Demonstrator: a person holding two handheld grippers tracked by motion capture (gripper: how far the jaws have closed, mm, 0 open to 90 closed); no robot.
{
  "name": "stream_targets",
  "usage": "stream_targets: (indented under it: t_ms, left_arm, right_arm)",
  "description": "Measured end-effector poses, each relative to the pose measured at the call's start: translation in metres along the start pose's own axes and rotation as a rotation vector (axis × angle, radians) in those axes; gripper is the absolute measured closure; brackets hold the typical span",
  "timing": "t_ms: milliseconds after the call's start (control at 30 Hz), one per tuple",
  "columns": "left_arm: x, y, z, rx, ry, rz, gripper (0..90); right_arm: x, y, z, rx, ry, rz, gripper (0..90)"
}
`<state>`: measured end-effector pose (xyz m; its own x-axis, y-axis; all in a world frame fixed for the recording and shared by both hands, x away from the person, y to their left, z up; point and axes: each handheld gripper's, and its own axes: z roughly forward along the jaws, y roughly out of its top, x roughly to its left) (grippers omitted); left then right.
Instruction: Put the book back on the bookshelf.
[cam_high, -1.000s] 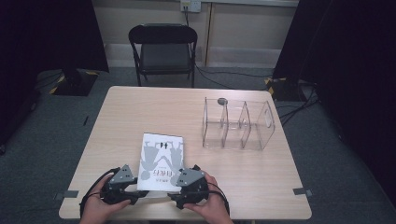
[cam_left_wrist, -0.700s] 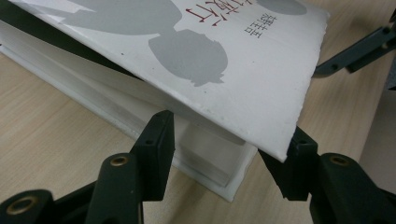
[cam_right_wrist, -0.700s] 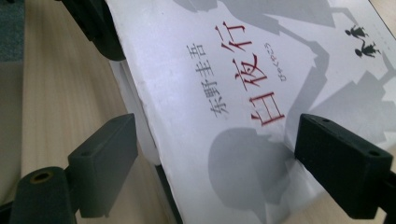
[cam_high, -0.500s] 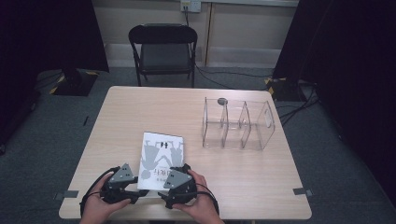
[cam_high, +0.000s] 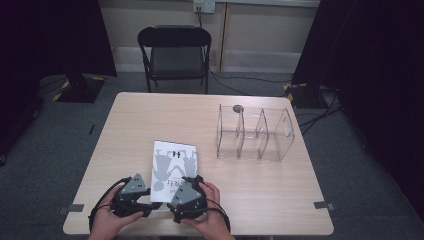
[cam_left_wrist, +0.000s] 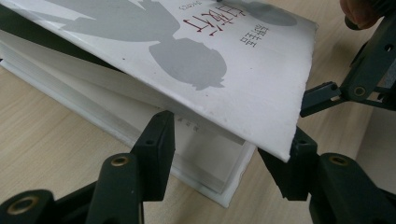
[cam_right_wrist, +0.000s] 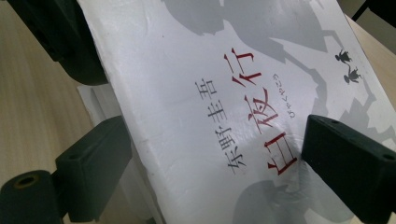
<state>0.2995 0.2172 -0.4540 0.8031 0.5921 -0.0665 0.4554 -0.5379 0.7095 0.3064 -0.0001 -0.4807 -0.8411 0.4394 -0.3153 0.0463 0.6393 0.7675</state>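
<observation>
Near the person's edge of the table (cam_high: 260, 200), left of the clear three-bay organiser (cam_high: 255, 132) and well apart from it, lies one white paperback book (cam_high: 174, 167), face up, cover printed with grey silhouettes and red and grey characters. Condition: front cover (cam_left_wrist: 196, 70) lifted clear of the page block (cam_left_wrist: 154, 135) at the near end, the block itself flat on the wood. Left gripper (cam_high: 131, 197), at the book's near left corner: jaws part-open and steady, one jaw low beside the pages, the other touching the corner of the raised cover, apparently propping that flap so it cannot drop back; whether they pinch it cannot be told. Right gripper (cam_high: 186, 196), over the book's near right corner: jaws have just been opening, one above the printed face, one below beside the page edges, the cover (cam_right_wrist: 224, 107) between them with no firm clamp apparent. Likely purpose of both holds: keeping the book open by its cover. Beyond the far table edge, behind the organiser's line, one black folding chair (cam_high: 175, 55), unoccupied.
</observation>
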Motion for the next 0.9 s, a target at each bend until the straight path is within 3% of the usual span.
stream_targets:
  t_ms: [200, 633, 767, 900]
  left_arm:
    - [0.001, 0.000, 0.000, -0.001, -0.007, -0.004, 46.9]
    - [0.002, 0.000, 0.000, 0.004, -0.013, -0.005, 47.0]
    - [0.002, 0.000, 0.000, 0.002, -0.013, -0.004, 47.0]
    - [0.000, 0.001, 0.000, 0.015, -0.001, 0.008, 47.0]
  right_arm:
    - [-0.001, 0.002, 0.001, -0.009, 0.012, 0.014, 8.8]
    - [0.000, 0.002, 0.001, 0.001, 0.004, -0.008, 8.8]
    - [0.002, 0.004, 0.003, 0.003, -0.010, -0.017, 8.7]
    - [0.009, 0.006, 0.008, 0.033, -0.072, -0.080, 9.8]
